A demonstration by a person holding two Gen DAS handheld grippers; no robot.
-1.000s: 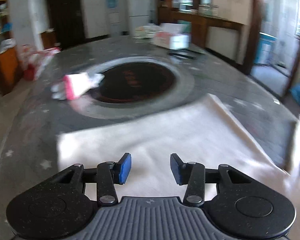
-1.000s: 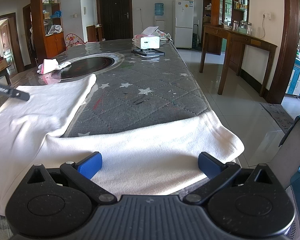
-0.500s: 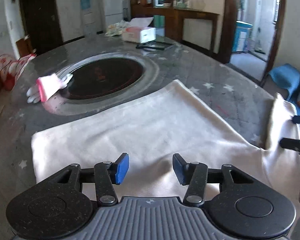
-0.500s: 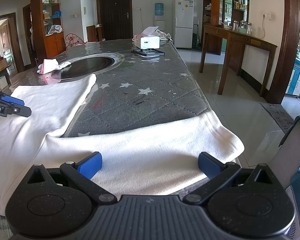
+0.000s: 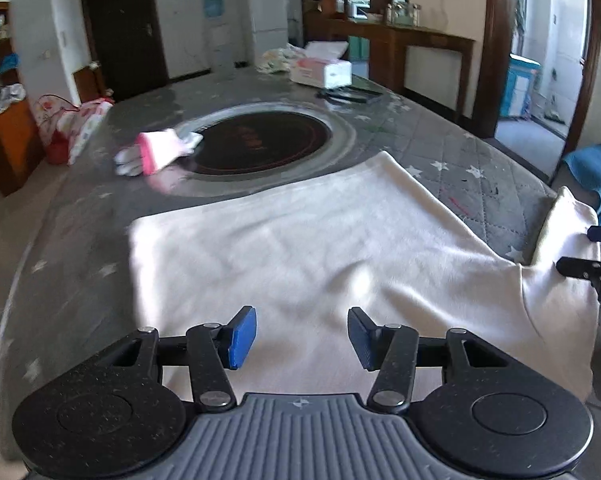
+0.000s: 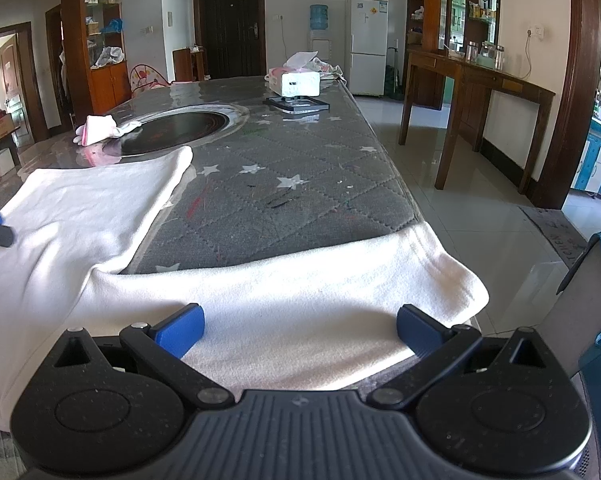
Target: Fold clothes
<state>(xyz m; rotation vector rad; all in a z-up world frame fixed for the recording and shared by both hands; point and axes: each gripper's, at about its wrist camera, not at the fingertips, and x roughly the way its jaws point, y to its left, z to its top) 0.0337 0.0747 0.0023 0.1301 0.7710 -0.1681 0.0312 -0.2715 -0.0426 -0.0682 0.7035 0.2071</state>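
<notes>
Here, a long table [image 6: 300, 184] with a grey quilted, star-printed cover fills both views, a round dark cooktop [image 5: 260, 144] sunk into its middle. A white garment [image 5: 300, 248] lies spread flat across the near end of the table, its far corner reaching almost to the cooktop's rim; one part runs along the near edge and droops over the near right corner [image 6: 452, 280].

The left gripper [image 5: 302, 338] hangs over the garment's near part, its blue pads apart and widening, only flat cloth beneath them, nothing pinched. The right gripper [image 6: 300, 326] sits low at the near edge above the garment's drooping part, its blue pads spread wide with cloth lying between them, not pressed.

A white tissue box [image 6: 298, 82] stands near the far right edge, a flat black tray [image 6: 296, 104] just in front of it. A white and pink glove [image 5: 156, 152] rests against the cooktop's left rim.
</notes>
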